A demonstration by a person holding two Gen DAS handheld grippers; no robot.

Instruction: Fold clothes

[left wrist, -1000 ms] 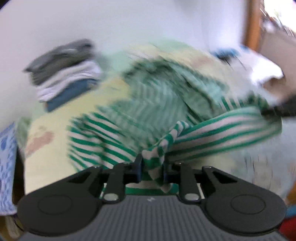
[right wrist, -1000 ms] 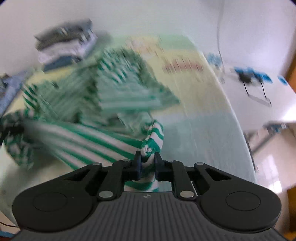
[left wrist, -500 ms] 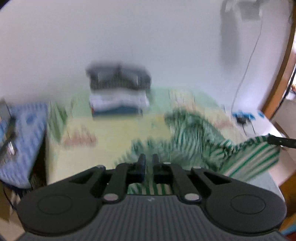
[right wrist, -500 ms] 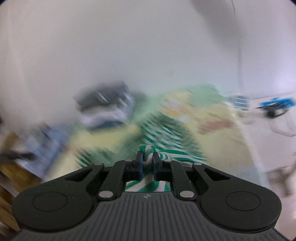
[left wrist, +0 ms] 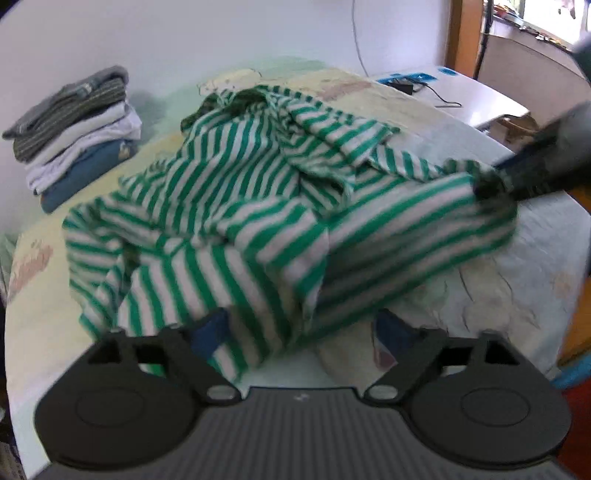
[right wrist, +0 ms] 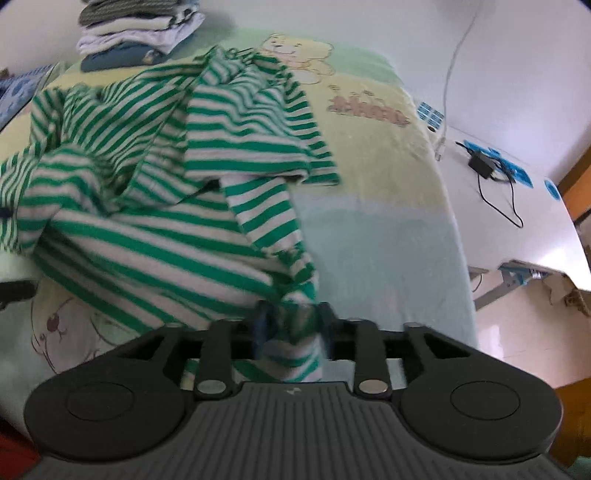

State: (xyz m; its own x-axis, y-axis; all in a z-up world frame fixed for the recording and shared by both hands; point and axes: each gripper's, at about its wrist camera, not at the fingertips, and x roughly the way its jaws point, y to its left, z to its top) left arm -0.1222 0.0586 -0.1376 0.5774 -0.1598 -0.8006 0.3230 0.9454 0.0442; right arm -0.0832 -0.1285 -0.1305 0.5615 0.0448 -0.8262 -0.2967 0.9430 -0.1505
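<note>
The left gripper [left wrist: 301, 328], clenched on the striped garment [left wrist: 236, 206] a second ago, now gapes wide; the cloth lies rumpled mid-blanket [left wrist: 48, 325]; the right gripper [right wrist: 293, 325] at three o'clock still pinches a bunched edge; the folded stack [left wrist: 74, 125] sits at ten o'clock; flattening seemingly remains.

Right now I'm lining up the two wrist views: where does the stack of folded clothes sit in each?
Left wrist view: stack of folded clothes, far left, against the wall.
Right wrist view: same stack, top left, cut by the upper edge.
Shared landmark: the green striped shirt crumpled on the bed.
</note>
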